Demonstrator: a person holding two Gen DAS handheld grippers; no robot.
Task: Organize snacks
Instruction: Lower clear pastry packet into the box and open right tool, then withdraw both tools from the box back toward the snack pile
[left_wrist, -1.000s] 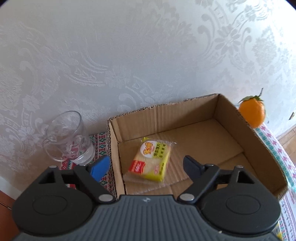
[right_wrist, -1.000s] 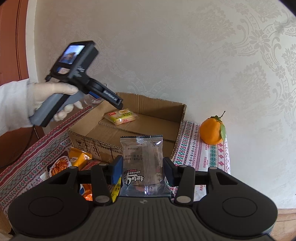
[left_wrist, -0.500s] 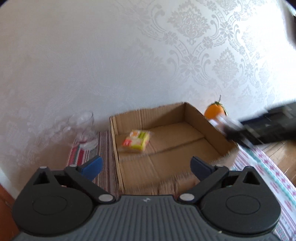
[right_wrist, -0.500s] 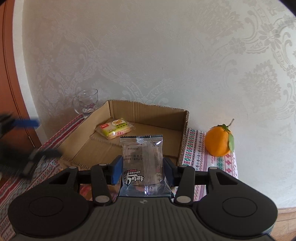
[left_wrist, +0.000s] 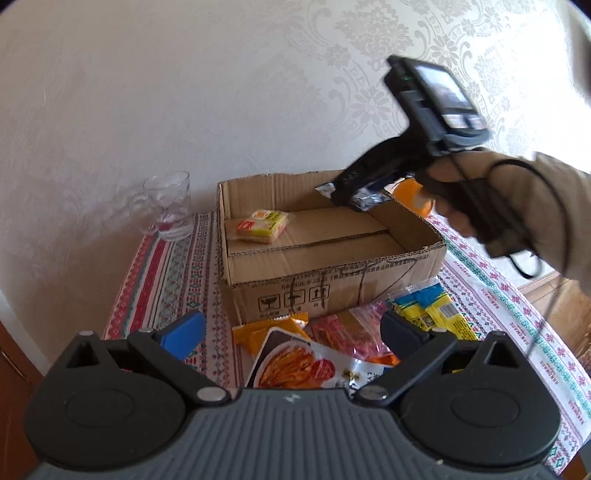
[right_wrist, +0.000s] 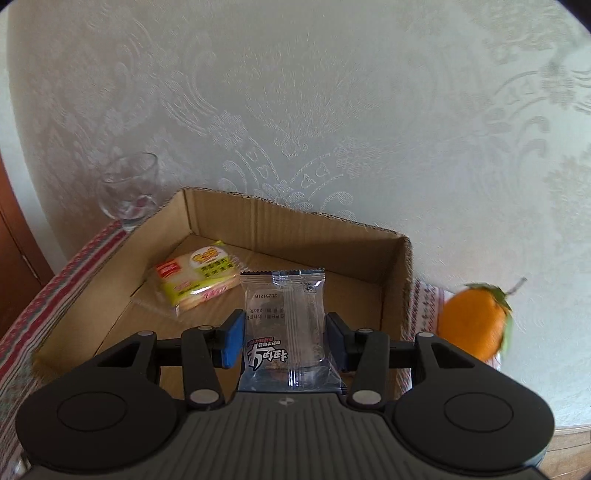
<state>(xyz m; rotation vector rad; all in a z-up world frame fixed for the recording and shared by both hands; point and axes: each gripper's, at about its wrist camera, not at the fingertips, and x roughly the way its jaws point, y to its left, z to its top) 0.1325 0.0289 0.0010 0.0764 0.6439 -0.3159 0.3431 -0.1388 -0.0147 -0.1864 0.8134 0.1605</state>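
Patterned tablecloth (left_wrist: 166, 273) against damask wall, right gripper (right_wrist: 284, 338) clamping clear snack packet (right_wrist: 286, 325) above cardboard box (right_wrist: 295, 229), left gripper (left_wrist: 291, 332) spread wide, empty, over loose snack packets (left_wrist: 332, 343).

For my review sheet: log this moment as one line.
right gripper: holding clear snack packet over cardboard box | left gripper: open, empty, above loose snacks

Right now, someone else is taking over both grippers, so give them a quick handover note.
Right hand-held gripper: shut on the clear snack packet, held over the cardboard box, not yet released.
Left hand-held gripper: open, holding nothing, above the loose snacks in front of the box.
Done: the yellow cracker pack lies inside the box.
Left: drop the clear packet in, then box the noodle pouch, red packet and blue-yellow packets.
The orange and glass mug stand outside the box.
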